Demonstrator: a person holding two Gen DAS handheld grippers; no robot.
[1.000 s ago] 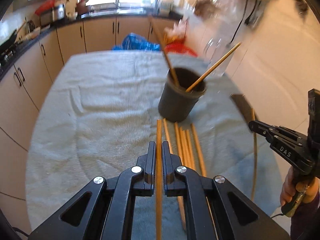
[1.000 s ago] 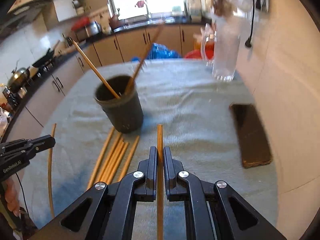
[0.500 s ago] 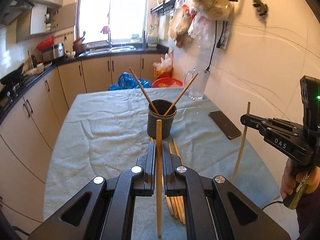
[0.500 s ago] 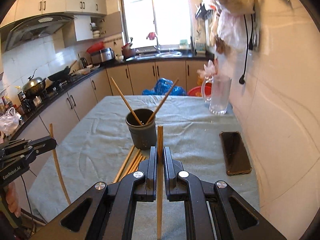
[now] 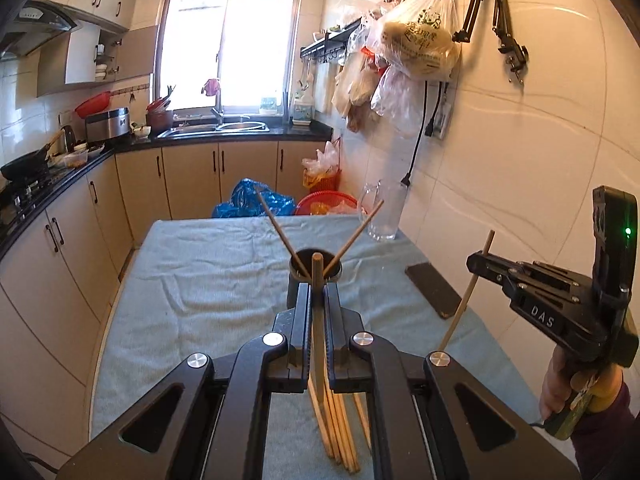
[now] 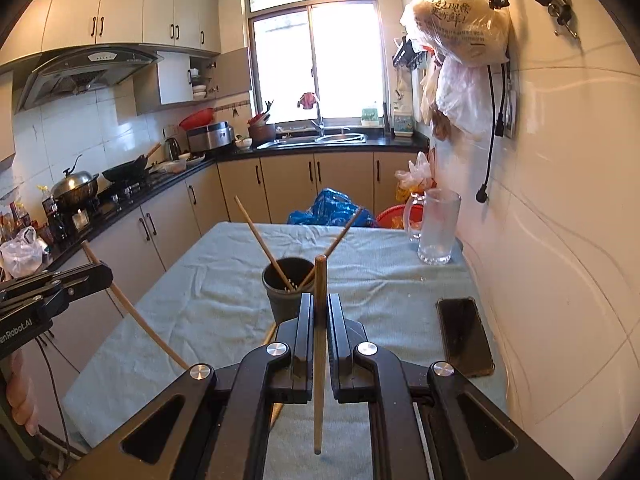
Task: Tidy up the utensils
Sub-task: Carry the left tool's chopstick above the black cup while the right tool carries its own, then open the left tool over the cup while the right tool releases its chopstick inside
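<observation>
The left gripper is clamped on one chopstick, which stands nearly upright between the closed jaws, its top end poking above them and its lower end running down behind the gripper body. Below and behind it, the loose chopsticks lie in a bundle on the towel-covered table; the gripper body hides most of their length, so their number cannot be told. Just beyond the fingertips stands the dark holder cup, partly hidden by the jaws, with two chopsticks leaning out of it, one to each side. Further right a phone lies flat near the wall, and a glass mug stands at the far corner. The right gripper likewise grips a single chopstick, upright, both ends visible, with the same cup just past its tips.
</observation>
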